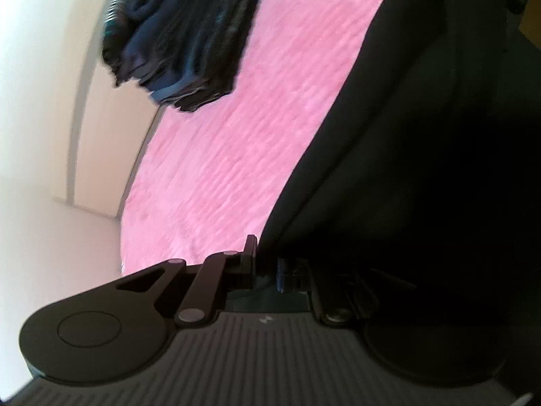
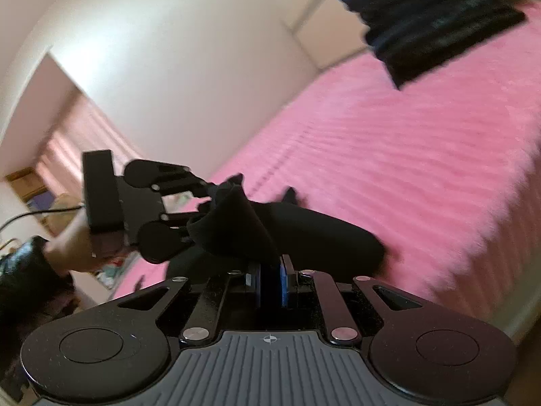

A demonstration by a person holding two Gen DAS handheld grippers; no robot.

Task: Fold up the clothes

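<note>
Both grippers clamp a black garment [image 2: 304, 233] above the pink bedspread [image 2: 422, 169].
Right gripper [image 2: 270, 280] and left gripper [image 2: 199, 213] pinch its edges; a folded pile [image 2: 426, 23] waits farther up the bedspread, this piece still unfolded.

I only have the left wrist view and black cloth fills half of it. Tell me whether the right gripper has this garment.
Observer: Yes. The right gripper is shut on the black garment, cloth pinched between its blue pads.
Operator: Report where the rest of it lies.
Observer: It trails onto the pink blanket.
Operator: Now tell me how my left gripper looks from there.
Observer: The left gripper appears to pinch the same garment's other end, a hand behind it.
</note>
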